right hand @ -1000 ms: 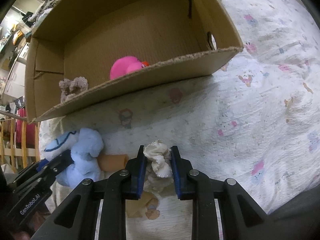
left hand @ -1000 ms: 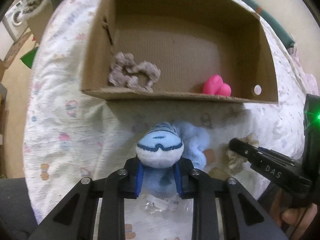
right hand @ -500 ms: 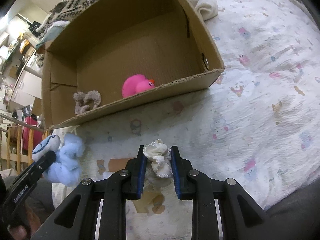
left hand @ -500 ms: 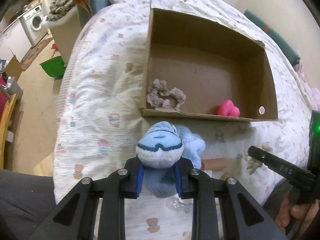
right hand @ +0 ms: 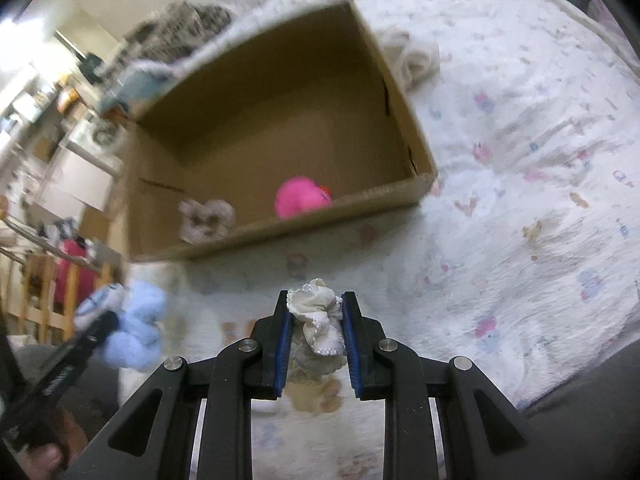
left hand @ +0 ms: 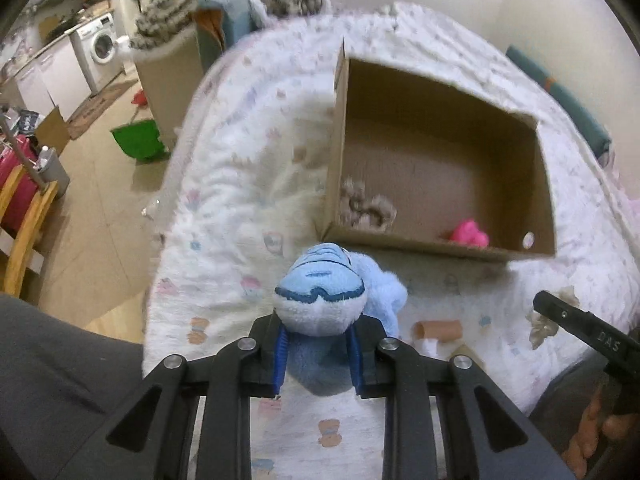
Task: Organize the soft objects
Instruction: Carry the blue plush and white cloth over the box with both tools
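Note:
My left gripper is shut on a light blue plush toy and holds it above the bed, short of the open cardboard box. My right gripper is shut on a cream scrunchie, also held above the bed in front of the box. Inside the box lie a grey-brown scrunchie and a pink rubber duck; both also show in the right wrist view, scrunchie and duck. The blue plush shows at the right wrist view's left.
The box sits on a bed with a white patterned quilt. A small tan tube lies on the quilt. A folded cream cloth lies behind the box. The floor with a green bin and a wooden chair is to the left.
Both grippers have risen and pulled back from the box with their objects still held. The box looks smaller and more of its inside shows.

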`<state>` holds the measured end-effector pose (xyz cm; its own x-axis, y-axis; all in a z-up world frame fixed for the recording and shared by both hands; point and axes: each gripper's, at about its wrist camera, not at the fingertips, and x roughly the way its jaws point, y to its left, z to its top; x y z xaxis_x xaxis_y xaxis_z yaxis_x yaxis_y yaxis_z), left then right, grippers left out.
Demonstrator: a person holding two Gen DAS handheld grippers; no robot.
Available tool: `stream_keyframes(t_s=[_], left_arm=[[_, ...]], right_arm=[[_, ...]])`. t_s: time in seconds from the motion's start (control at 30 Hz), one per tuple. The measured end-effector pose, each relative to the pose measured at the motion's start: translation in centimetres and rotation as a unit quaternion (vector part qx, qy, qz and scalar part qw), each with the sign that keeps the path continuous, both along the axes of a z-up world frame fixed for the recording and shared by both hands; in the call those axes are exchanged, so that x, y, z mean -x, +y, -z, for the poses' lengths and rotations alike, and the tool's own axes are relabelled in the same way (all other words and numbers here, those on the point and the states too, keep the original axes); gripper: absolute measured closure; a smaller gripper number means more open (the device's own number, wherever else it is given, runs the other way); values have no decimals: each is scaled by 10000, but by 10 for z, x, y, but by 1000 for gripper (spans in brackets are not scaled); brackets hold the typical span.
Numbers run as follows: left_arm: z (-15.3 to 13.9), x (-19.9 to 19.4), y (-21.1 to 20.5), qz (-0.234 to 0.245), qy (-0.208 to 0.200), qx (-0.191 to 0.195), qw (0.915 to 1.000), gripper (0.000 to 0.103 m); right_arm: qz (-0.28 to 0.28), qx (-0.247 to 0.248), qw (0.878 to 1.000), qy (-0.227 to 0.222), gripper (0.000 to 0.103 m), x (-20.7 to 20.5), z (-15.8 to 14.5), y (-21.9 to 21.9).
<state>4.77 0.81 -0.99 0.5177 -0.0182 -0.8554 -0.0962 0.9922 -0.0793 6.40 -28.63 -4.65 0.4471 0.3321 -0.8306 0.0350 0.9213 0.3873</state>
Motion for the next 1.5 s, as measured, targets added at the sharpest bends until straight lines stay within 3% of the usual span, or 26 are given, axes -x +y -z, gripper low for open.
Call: stream_keyframes(t_s=[0.27,0.6,0.83,1.13,1.27,1.37,1.5], left_arm=[[-61,-1,1,142,-834,-160,9963,81],[-84,-45,-7,374,-1080,-130,9934,81],[-70,-77,-23,651,-1003,-59,9928,81],[-21,-107,-43,901,-658,94,9937,81],[-4,-113,-56,1081,-655,42,9920,80],[-2,-113,-68,1277,-836,-204,9881,80],[5,-119,-72,1461,-731,-114,9865,80]], right_arm=[[-77,-240,9974,-673,78,9,-52,-10],[-124,-386,9941,-1003,77,-20,-80,-7],[-240,-444,9936,-1014,77,-46,-70,0],[-181,-478,9951,-842,77,-78,-31,2],[-31,-440,9967,-684,77,-86,-12,-3],[47,-371,9976,-587,77,-88,-4,-6],[85,-192,9986,-485,77,-89,5,-7]])
